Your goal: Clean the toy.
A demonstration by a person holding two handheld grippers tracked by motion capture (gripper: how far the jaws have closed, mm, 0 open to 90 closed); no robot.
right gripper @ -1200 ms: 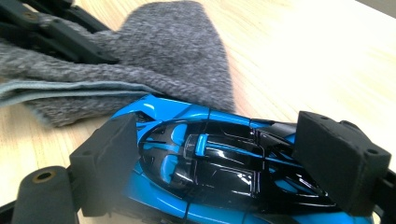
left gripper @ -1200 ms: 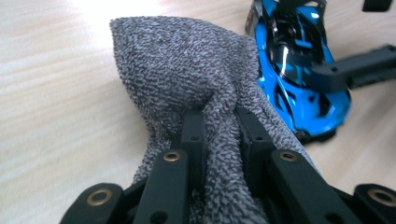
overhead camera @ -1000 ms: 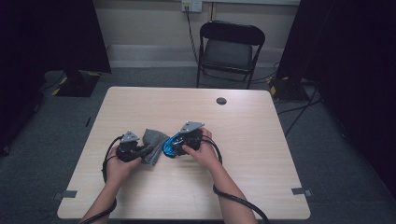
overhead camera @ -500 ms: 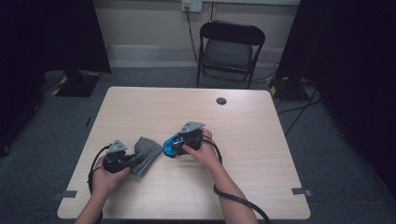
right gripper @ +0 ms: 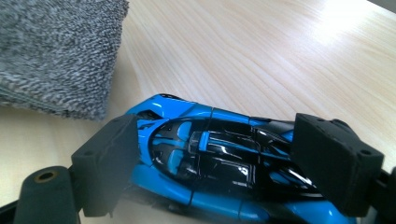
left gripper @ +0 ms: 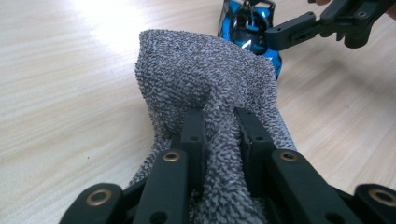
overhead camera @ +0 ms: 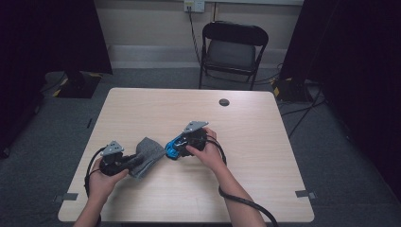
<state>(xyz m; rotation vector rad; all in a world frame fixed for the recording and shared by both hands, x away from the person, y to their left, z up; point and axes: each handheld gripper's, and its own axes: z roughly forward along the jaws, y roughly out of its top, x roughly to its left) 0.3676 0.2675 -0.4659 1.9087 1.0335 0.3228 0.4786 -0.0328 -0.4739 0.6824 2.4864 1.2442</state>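
1. Two grippers are working near the table's [overhead camera: 265,118] front edge. The left gripper [overhead camera: 135,161] is pinching a grey cloth [left gripper: 205,88], its jaws clamped on a fold of it.
2. The right gripper [overhead camera: 177,149] is gripping a blue toy car [right gripper: 210,158] end to end, just beyond the cloth.
3. Cloth and car are lying apart now; wiping is looking unfinished.
4. A black disc [overhead camera: 224,102] is sitting by the far edge.

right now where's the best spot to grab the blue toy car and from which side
Across the blue toy car at its nose and tail, coming from above: it lies flat on the table, and the right gripper already brackets it lengthwise that way.
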